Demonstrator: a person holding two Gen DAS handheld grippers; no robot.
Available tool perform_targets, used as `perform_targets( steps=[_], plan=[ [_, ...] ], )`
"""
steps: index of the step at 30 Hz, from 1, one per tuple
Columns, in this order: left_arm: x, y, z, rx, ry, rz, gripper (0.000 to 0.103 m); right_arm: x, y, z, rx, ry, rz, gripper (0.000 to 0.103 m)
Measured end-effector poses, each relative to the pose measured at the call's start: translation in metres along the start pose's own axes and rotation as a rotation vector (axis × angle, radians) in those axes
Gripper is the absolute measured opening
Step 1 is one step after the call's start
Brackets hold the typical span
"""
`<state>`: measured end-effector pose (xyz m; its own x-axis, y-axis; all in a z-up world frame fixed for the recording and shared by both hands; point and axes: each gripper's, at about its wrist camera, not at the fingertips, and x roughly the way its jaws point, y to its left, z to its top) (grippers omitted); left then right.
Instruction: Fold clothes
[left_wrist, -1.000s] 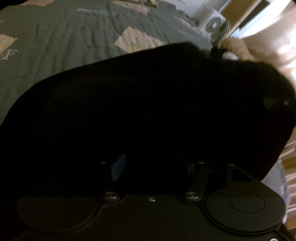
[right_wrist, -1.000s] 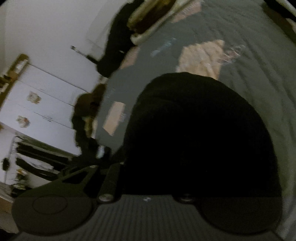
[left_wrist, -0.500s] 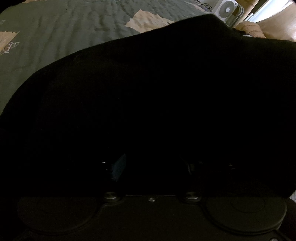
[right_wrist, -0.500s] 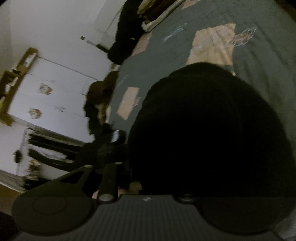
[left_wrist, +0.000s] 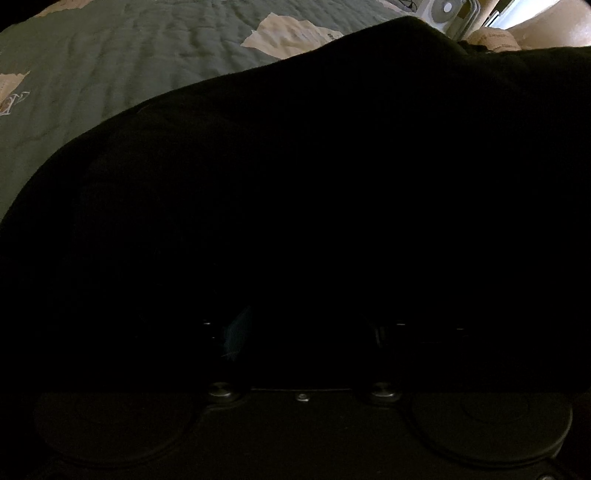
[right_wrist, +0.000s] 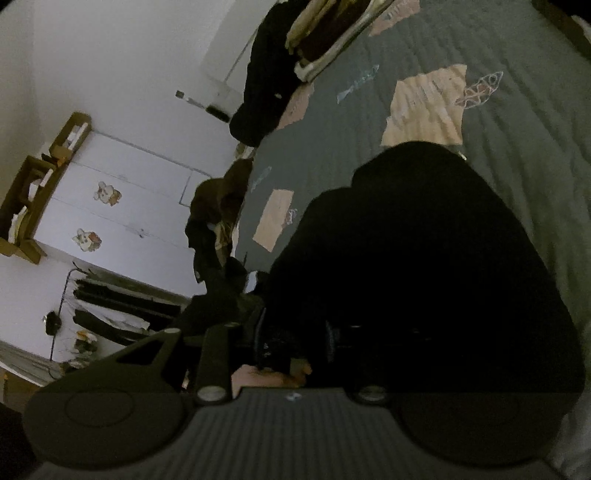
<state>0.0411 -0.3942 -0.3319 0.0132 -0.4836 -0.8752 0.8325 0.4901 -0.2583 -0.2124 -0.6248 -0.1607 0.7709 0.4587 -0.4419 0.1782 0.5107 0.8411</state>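
Currently: black garment (right_wrist: 424, 266) bunched on my green bedspread (right_wrist: 517, 129), near edge, fold unfinished. My right gripper (right_wrist: 295, 343) looks loosened, cloth between; left gripper (left_wrist: 303, 332) buried, grip unreadable.

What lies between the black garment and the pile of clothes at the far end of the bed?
Bare green quilt with beige patches, in the right wrist view, from black garment to pile.

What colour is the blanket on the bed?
The bedspread is grey-green with tan patches; it shows best in the right wrist view.
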Motion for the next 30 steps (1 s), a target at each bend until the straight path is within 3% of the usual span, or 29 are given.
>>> perform_targets(
  steps=[4,9,11,14,17,20,23,26,30],
  plan=[
    [0.000,0.000,0.001,0.013,0.007,0.006,0.061,0.007,-0.003,-0.005,-0.015,0.025,-0.010,0.031],
    [-0.004,-0.002,0.001,0.046,0.005,0.010,0.063,0.040,-0.015,-0.004,-0.159,0.078,-0.160,0.041],
    [-0.013,0.000,0.002,0.027,-0.013,-0.012,0.063,0.048,-0.020,-0.004,-0.186,0.049,-0.179,0.036],
    [-0.045,0.003,0.007,-0.025,-0.084,-0.095,0.063,0.057,-0.015,-0.006,-0.261,0.051,-0.240,0.016],
    [-0.092,-0.013,0.024,0.011,-0.226,-0.155,0.063,0.061,-0.002,-0.014,-0.351,0.069,-0.291,0.015],
    [-0.129,-0.053,0.043,0.146,-0.322,-0.182,0.065,0.060,0.006,-0.018,-0.396,0.084,-0.314,0.015],
    [-0.142,-0.084,0.053,0.378,-0.383,-0.172,0.065,0.058,0.010,-0.022,-0.421,0.088,-0.324,0.015],
    [-0.144,-0.122,0.040,0.625,-0.384,-0.172,0.065,0.054,0.011,-0.025,-0.433,0.083,-0.321,0.015],
    [-0.123,-0.152,0.019,0.826,-0.381,-0.096,0.064,0.054,0.009,-0.029,-0.447,0.084,-0.318,0.015]
  ],
)
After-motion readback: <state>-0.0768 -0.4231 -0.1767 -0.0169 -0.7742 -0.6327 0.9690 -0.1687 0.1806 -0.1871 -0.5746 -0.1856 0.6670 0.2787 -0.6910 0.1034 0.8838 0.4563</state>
